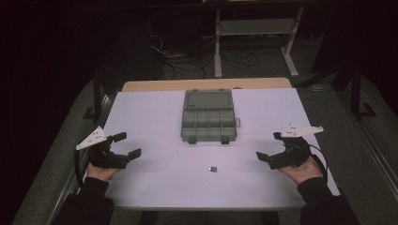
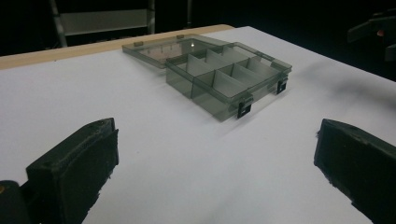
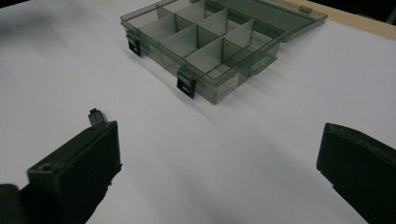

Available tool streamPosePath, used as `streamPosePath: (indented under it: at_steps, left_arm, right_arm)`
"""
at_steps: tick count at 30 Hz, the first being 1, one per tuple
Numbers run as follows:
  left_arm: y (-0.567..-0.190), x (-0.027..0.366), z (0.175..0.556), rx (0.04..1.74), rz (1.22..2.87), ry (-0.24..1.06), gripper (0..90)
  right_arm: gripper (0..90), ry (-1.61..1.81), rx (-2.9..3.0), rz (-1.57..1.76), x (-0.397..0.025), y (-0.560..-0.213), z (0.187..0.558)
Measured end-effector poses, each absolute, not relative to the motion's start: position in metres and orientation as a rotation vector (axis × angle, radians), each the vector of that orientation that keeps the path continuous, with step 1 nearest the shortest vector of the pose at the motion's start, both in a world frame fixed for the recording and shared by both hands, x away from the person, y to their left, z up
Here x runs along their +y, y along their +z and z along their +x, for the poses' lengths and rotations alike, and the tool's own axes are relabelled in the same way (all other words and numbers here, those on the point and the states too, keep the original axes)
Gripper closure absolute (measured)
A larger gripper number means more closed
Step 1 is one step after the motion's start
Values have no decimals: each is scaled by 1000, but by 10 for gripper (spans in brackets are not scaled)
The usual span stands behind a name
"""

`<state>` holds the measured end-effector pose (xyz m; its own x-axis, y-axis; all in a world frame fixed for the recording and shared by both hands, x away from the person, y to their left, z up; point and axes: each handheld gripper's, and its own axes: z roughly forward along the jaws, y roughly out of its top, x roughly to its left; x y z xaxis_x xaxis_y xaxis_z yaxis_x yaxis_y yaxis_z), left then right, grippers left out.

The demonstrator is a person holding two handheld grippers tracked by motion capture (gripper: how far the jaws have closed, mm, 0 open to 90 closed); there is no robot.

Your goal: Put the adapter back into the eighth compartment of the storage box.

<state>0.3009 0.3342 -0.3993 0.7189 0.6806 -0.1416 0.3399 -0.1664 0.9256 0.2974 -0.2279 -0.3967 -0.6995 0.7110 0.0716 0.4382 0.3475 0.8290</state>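
A grey see-through compartment box [image 1: 208,123] lies open at the middle back of the white table, its lid folded away from me; its empty cells show in the left gripper view [image 2: 224,77] and the right gripper view [image 3: 205,42]. A small dark part [image 1: 212,168] lies on the table in front of the box, also seen just past my right gripper's left jaw [image 3: 96,116]. My left gripper [image 1: 127,145] rests at the table's left side, open and empty [image 2: 215,163]. My right gripper [image 1: 268,146] rests at the right side, open and empty [image 3: 219,158].
The white table top [image 1: 159,117] has a wooden strip [image 1: 206,84] along its far edge. Behind it stand a white metal frame [image 1: 256,28] and cables on a dark floor. Bare table lies between the two grippers.
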Motion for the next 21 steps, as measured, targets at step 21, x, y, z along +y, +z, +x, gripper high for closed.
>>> streamPosePath:
  at_steps: [21]
  left_arm:
    - [-399, 335, 301, 810, 1770, 371, 0]
  right_arm:
    - [0, 1235, 2395, 922, -206, -384, 298]
